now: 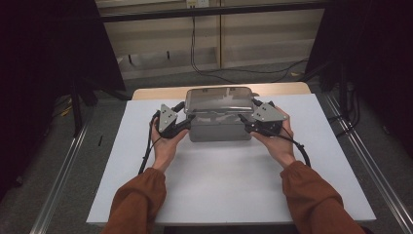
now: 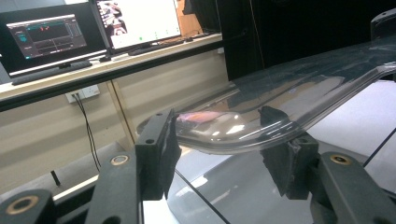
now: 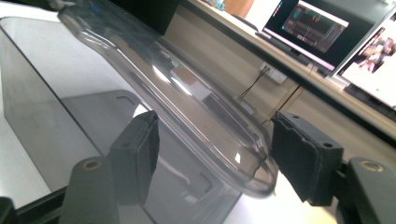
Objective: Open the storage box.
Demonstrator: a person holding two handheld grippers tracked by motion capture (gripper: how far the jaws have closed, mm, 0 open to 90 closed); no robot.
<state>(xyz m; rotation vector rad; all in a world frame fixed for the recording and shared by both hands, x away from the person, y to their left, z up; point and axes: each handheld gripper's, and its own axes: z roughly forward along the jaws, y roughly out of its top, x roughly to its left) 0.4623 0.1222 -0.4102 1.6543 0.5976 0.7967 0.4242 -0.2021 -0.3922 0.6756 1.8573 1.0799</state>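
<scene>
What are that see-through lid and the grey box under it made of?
The lid looks like clear, glossy plastic: the wall behind shows through it and bright highlights run along its curved rim. The box seems a smoky, translucent grey plastic with smooth, flat walls; the white table shows faintly through one wall in the right gripper view. Glass can't be ruled out.

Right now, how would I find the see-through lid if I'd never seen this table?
Look at the white table, near its far edge in the middle, where a smoky grey box sits. The clear lid lies on top of it, between the left gripper and the right gripper. It is the glossy, see-through piece with rounded corners, lighter than the box below.
</scene>
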